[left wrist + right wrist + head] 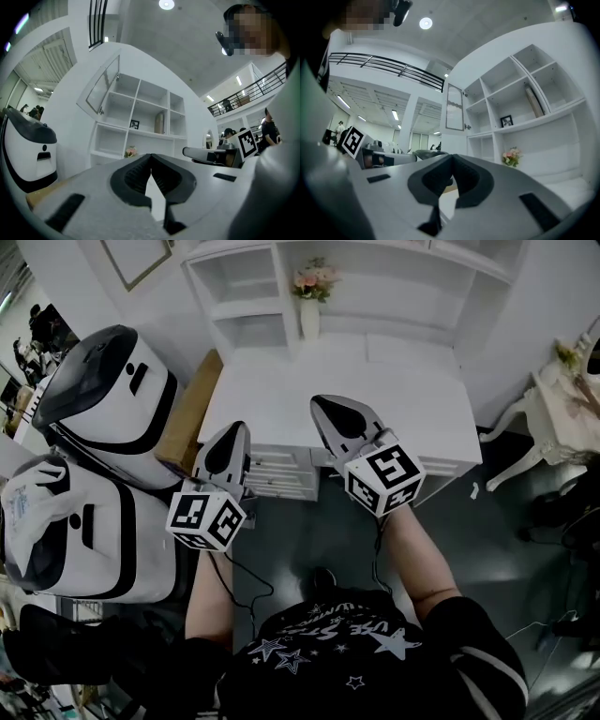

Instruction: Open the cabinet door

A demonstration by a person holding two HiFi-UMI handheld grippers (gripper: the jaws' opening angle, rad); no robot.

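The glass cabinet door (101, 86) stands swung open at the upper left of the white shelf unit (140, 117), which sits at the back of the table (281, 390). We hold our left gripper (236, 430) and right gripper (323, 404) by the table's front edge. Both have their jaws together and empty, well apart from the door.

I see a white cabinet (246, 307) and tabletop (281, 390), pink flowers (314, 279) at twelve o'clock, black-and-white marker cube (206, 518) at seven, white-starred black shirt (356, 652).
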